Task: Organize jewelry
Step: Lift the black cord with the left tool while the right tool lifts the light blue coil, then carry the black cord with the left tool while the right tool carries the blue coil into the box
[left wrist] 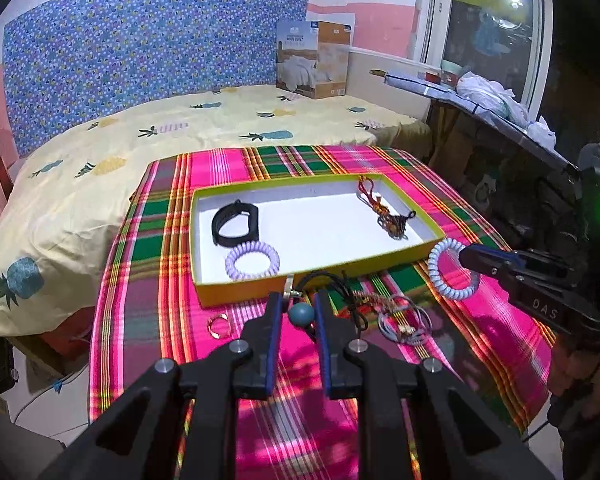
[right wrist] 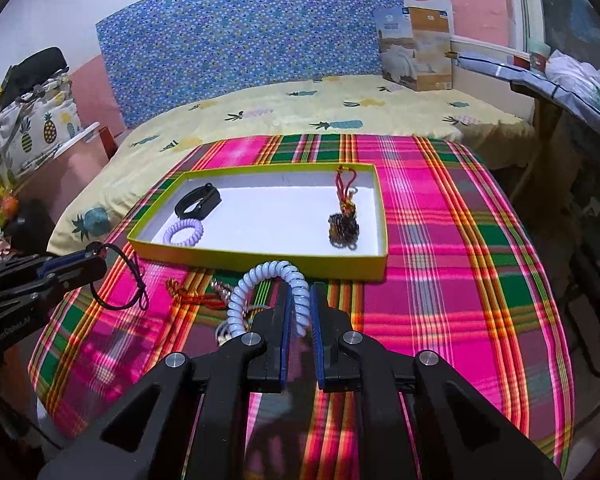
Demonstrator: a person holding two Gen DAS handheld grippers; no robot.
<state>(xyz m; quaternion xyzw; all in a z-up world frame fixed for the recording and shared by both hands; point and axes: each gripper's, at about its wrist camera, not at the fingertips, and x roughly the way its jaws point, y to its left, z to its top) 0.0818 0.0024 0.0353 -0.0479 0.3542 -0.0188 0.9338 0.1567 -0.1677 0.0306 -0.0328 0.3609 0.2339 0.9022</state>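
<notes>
Just short of the yellow-rimmed tray (right wrist: 260, 258), right gripper (right wrist: 299, 312) fingers pinch a pale coil bracelet (right wrist: 260, 280); left gripper (left wrist: 298, 312) fingers grip a black beaded cord (right wrist: 120, 280) (both lifted, presumably tray-bound).

The left gripper (left wrist: 296, 300) grips a teal bead (left wrist: 301, 315) on a black cord (left wrist: 328, 280) before the yellow tray (left wrist: 236, 294). The right gripper (left wrist: 466, 256) pinches a pale-blue spiral band (left wrist: 440, 276) just beside the tray's corner.
</notes>
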